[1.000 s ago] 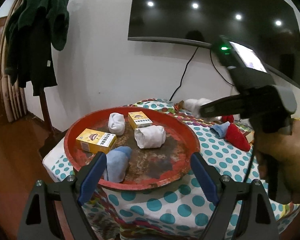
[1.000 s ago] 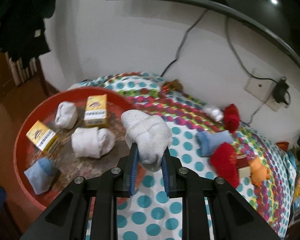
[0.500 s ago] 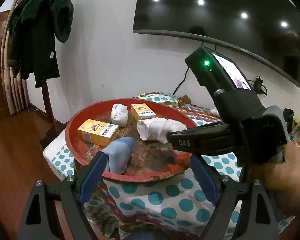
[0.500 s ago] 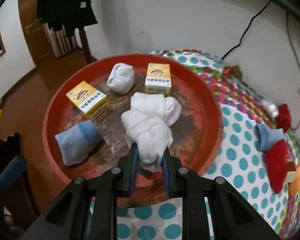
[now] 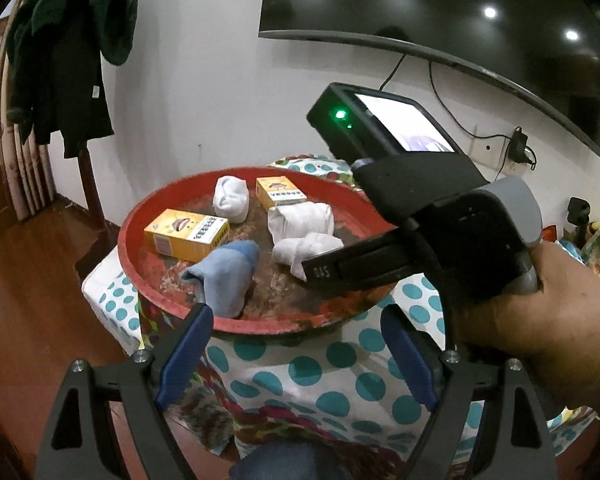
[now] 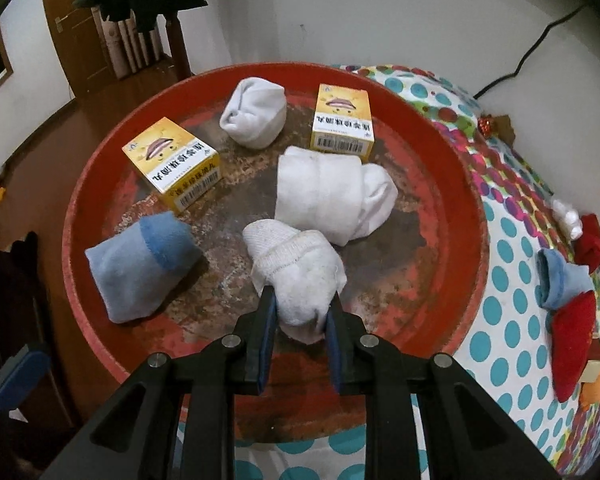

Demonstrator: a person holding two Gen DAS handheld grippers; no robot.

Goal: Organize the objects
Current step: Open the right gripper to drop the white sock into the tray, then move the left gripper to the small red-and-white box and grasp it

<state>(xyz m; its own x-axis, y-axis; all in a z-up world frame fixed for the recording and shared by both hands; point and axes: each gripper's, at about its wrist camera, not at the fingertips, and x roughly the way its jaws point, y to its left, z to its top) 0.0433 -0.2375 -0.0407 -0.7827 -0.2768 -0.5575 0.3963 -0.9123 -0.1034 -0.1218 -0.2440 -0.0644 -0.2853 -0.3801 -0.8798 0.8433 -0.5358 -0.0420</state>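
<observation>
My right gripper is shut on a rolled white sock and holds it low over the round red tray, near its front middle. The sock also shows in the left wrist view. In the tray lie a larger white sock roll, a small white sock roll, a blue sock and two yellow boxes. My left gripper is open and empty, in front of the tray's near rim.
The tray sits on a table with a dotted cloth. To the right lie a blue sock, red socks and a small white one. A TV hangs on the wall; a coat rack stands left.
My right gripper has carried the white sock from over the cloth leftward and down into the tray, beside the larger white roll. My left gripper has drawn back a little.
</observation>
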